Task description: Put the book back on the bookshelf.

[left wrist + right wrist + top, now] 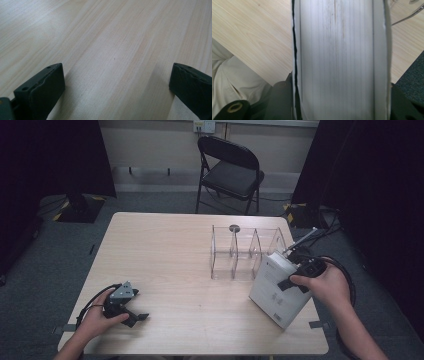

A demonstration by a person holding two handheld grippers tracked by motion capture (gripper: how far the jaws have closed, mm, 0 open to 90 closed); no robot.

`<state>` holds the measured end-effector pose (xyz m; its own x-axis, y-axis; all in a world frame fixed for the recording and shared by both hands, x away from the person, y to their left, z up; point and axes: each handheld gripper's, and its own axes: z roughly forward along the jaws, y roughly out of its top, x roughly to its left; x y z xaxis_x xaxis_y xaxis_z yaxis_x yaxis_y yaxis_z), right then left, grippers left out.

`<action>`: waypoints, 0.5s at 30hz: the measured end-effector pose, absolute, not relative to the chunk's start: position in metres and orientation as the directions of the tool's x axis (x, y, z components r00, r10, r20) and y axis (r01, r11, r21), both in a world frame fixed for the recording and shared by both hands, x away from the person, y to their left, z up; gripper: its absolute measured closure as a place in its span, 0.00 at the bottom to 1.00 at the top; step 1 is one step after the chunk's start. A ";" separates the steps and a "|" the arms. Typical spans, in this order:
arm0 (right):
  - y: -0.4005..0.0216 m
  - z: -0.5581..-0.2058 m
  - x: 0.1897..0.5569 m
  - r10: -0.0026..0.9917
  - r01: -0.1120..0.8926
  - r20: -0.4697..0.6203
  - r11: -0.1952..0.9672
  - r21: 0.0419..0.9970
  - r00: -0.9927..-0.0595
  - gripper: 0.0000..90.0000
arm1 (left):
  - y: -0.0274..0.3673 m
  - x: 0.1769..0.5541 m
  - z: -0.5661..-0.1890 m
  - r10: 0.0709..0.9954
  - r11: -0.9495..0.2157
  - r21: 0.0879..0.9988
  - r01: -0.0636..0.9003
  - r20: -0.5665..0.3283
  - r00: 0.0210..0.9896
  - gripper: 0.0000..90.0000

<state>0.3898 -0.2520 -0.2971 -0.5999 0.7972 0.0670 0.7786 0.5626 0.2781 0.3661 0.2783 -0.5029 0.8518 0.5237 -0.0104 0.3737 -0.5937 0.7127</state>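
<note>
The white book [279, 289] is clamped by its page edge between the right gripper's [300, 270] jaws, tilted above the near right of the wooden surface [165, 250]. The left gripper [131, 312], jaws wide apart and empty, is rested near left. A clear divided rack [240, 252] is seen just left of the book, a black folding chair [230, 170] beyond.
</note>
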 end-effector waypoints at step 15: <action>-0.263 -0.291 0.398 0.823 0.801 0.051 0.534 0.271 -0.566 0.58 | 0.278 0.366 -0.503 0.522 -0.596 0.712 0.371 -0.008 0.853 0.00</action>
<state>0.3977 -0.2628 -0.2910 -0.5658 0.8229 0.0511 0.8010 0.5339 0.2710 0.3664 0.2784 -0.5028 0.8528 0.5221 -0.0075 0.3710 -0.5957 0.7124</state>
